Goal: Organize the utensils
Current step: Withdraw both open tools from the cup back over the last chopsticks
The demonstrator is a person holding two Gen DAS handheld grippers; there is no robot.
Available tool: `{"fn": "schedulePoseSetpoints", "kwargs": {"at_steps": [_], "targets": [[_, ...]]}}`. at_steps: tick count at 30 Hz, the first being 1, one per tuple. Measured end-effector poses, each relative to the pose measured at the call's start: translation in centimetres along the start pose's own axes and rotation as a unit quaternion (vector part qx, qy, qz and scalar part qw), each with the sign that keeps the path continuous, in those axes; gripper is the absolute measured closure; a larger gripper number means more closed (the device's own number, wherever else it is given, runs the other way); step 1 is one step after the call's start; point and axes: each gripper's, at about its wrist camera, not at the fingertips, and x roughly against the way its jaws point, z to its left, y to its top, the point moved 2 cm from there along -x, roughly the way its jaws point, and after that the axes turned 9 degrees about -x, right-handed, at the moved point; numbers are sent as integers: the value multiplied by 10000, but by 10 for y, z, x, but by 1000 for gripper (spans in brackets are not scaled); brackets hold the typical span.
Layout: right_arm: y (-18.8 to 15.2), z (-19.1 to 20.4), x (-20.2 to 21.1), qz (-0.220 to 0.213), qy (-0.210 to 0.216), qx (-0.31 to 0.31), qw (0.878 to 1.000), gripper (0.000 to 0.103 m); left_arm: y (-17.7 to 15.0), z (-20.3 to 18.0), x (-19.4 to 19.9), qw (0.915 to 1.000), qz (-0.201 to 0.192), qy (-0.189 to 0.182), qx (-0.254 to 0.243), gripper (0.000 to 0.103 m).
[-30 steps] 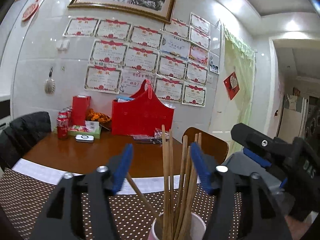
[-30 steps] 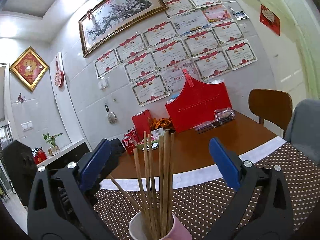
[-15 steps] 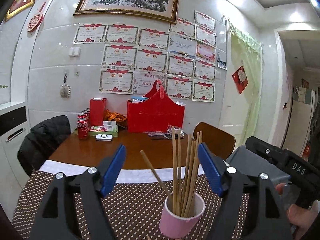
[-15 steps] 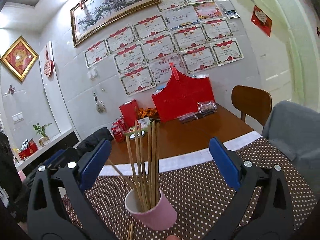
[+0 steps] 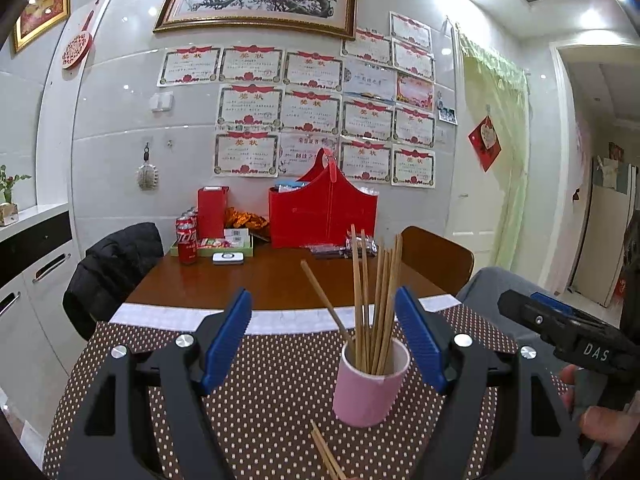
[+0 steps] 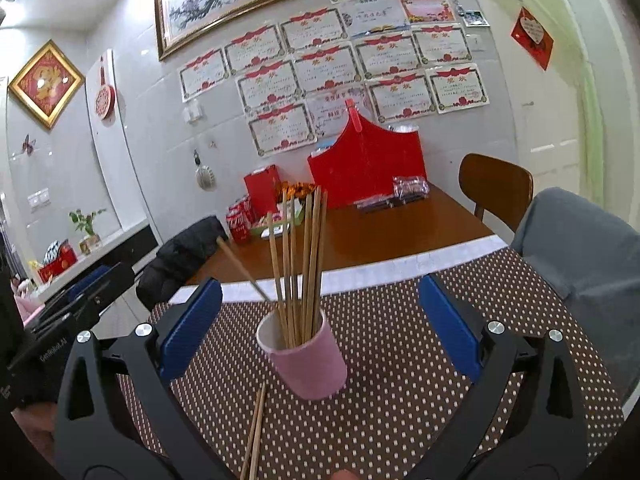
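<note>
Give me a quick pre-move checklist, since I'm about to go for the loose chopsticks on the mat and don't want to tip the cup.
1. Left gripper open, nothing held: ok.
2. Right gripper open, nothing held: ok.
3. Pink cup upright on the dotted mat: ok.
4. Chopsticks in the cup contained: ok, though one leans far left.
5. Loose chopsticks lying on the mat, just in front of the cup: ok.
6. Their near ends in view: not ok, cut off at the frame edge.

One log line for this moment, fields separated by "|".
left tongs: open, empty | right tongs: open, empty | pink cup: upright, holds chopsticks | loose chopsticks: on mat
</note>
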Motion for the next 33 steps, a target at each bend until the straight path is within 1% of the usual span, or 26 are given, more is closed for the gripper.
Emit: {"fn": "schedulePoseSetpoints", "kwargs": {"at_steps": [6,14,18,21,24,25,27,30,33], "targets": [[-22,5,7,251,-112,188,9994,6,-27,-2,8,9995,288,-35,106,30],[-46,6,4,615,-174,229,9977,6,-67,-1,13,9971,742,-8,178,30],[-58,2,2,822,-246,180,9961,6,-83,2,14,9951,970,25,172,30],[-70,-1,0,993,-307,226,9943,6,-99,1,12,9921,1248,29,121,30],[-79,-8,-2,1148,-363,184,9926,6,-117,-2,9,9875,1574,-43,53,30],[-81,-10,-4,1202,-390,171,9918,6,-125,-5,6,9848,1736,-61,3,30],[-86,-13,-6,1298,-417,153,9905,6,-135,-9,2,9811,1934,-91,-52,30],[-91,-15,-9,1398,-444,177,9890,6,-151,-19,-8,9722,2325,-190,-185,30],[-96,-19,-11,1483,-471,179,9877,6,-169,-29,-19,9607,2741,-229,-365,30]]}}
